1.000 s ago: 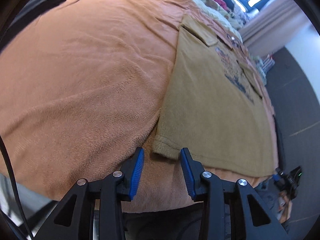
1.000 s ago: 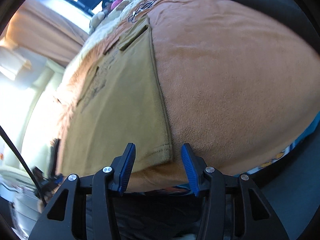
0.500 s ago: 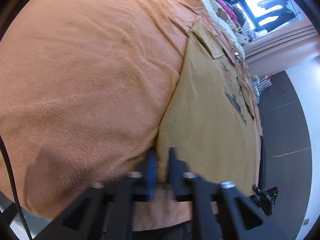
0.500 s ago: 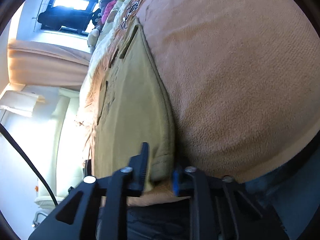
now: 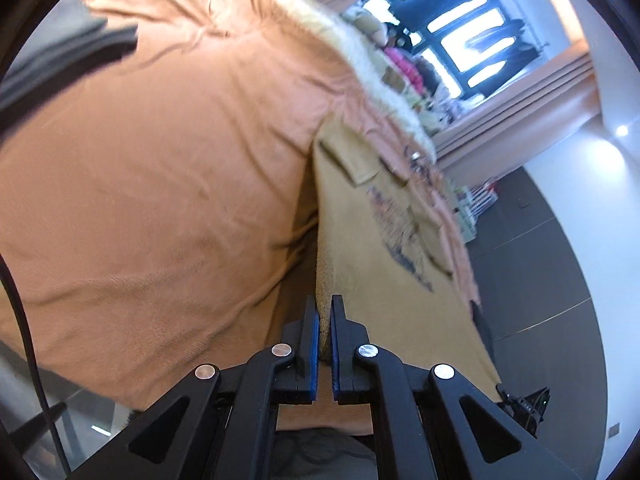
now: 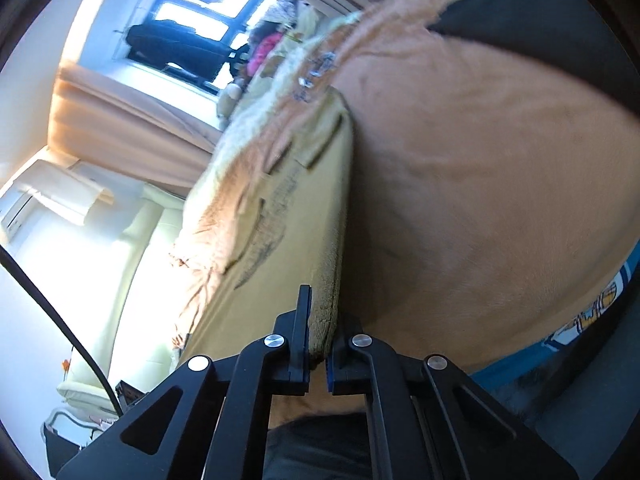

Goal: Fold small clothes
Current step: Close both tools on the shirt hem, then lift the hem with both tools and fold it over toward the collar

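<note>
A small mustard-yellow shirt (image 5: 380,264) with a dark print lies on an orange blanket (image 5: 160,184). Its near hem is raised off the blanket at both corners. My left gripper (image 5: 325,312) is shut on the hem's left corner, with the cloth pinched between the blue pads. In the right wrist view the same shirt (image 6: 288,240) runs away from me, and my right gripper (image 6: 320,320) is shut on the hem's right corner. The far end of the shirt, with its folded sleeves, still rests on the blanket.
The orange blanket (image 6: 480,184) covers a bed. A cream fleece cover (image 5: 360,60) and soft toys (image 5: 404,68) lie at its far end under a window. Dark floor (image 5: 540,280) is to the right, and a cream sofa (image 6: 132,264) to the left.
Both grippers went from open around the hem corners to shut on them. Both have since risen, lifting the near hem off the blanket, and the views have tipped up toward the window.
</note>
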### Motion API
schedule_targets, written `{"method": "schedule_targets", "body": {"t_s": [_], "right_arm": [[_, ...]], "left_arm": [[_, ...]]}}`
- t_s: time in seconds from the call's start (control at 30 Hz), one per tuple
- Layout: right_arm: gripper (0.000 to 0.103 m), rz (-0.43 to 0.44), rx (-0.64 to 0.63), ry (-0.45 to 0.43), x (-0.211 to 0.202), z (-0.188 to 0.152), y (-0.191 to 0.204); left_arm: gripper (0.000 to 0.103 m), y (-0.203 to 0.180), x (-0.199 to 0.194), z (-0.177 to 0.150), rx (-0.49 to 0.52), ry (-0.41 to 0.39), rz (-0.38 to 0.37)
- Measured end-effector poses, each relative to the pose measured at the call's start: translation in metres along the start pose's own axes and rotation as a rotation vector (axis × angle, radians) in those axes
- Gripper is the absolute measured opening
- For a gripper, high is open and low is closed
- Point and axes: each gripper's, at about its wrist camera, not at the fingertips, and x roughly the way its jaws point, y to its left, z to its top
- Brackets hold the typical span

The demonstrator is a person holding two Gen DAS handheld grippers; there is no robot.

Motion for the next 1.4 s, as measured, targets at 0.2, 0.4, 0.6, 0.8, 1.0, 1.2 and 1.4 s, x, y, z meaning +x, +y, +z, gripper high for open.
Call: {"method": "schedule_targets", "body": {"t_s": [0.2,0.4,0.6,0.8,1.0,1.2,1.4], "right_arm": [[0.002,0.042,-0.053,-0.024,-0.047,-0.019,0.022],[0.002,0.053,-0.062,0.017,-0.101,-0.055,0.023],[0.002,0.038,-0.068,0.023,-0.130,-0.055,0.026],[0.002,-0.016,-0.105,0.051,-0.127,-0.049,0.041],[0.002,-0.037,-0.125,0.034,-0.117,-0.017,0.057],[0.002,-0.045,-0.166,0.038,-0.081,0.022,0.078],[0.002,-0.049,-0.186,0.042,-0.026,0.073,0.090]], "left_arm": [[0.004,-0.021,-0.062,-0.010,0.016,-0.038,-0.031],[0.004,-0.030,-0.114,-0.039,0.019,-0.019,-0.018],[0.004,-0.031,-0.151,-0.066,-0.013,0.025,-0.022],[0.004,-0.043,-0.153,-0.062,0.044,0.026,0.032],[0.004,-0.062,-0.127,-0.031,0.088,0.022,0.042],[0.004,-0.075,-0.089,0.018,0.115,0.032,0.065],[0.004,-0.087,-0.048,0.072,0.122,0.030,0.073]]}}
